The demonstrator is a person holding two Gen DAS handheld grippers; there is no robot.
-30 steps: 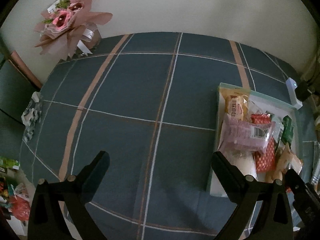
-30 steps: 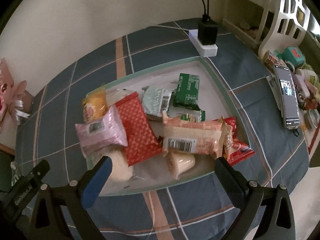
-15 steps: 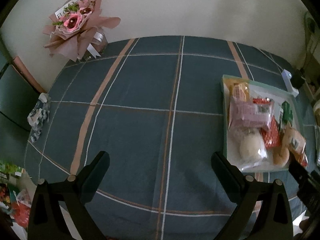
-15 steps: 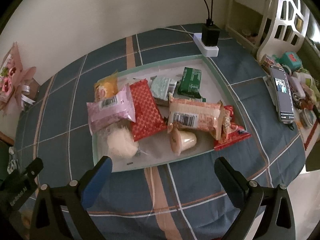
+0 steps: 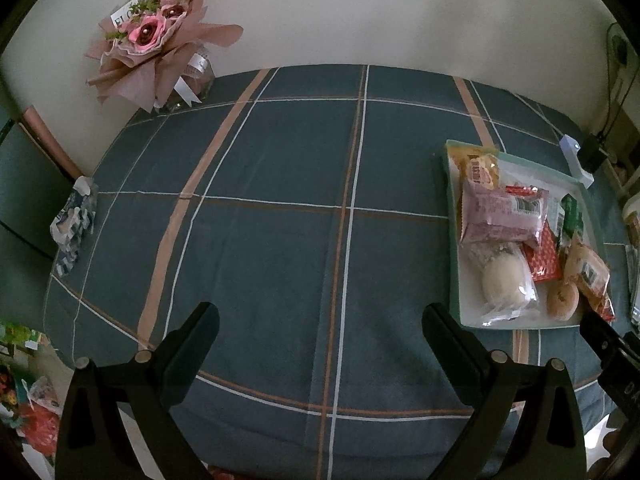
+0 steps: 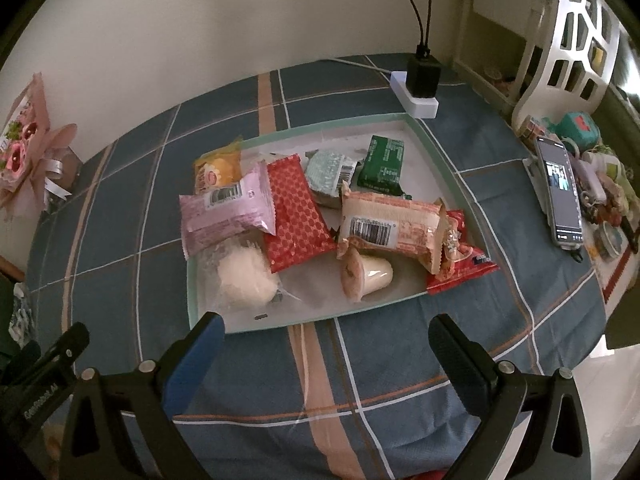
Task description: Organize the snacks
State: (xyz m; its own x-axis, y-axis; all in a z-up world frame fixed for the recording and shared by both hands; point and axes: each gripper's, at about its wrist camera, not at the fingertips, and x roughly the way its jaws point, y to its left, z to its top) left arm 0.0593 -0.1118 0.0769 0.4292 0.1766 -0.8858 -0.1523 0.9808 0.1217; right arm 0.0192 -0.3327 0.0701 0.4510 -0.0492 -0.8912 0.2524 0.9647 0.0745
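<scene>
Both the left gripper (image 5: 320, 320) and right gripper (image 6: 326, 330) hovered with fingers spread wide, holding nothing. The snacks (image 6: 298, 210) lay heaped in the tray (image 6: 444, 160) on the worktop (image 5: 260, 220).

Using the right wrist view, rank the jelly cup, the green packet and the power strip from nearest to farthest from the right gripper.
From the right gripper:
1. Jelly cup, near edge of the tray.
2. Green packet, tray's far right.
3. Power strip, beyond the tray, by the wall.
</scene>
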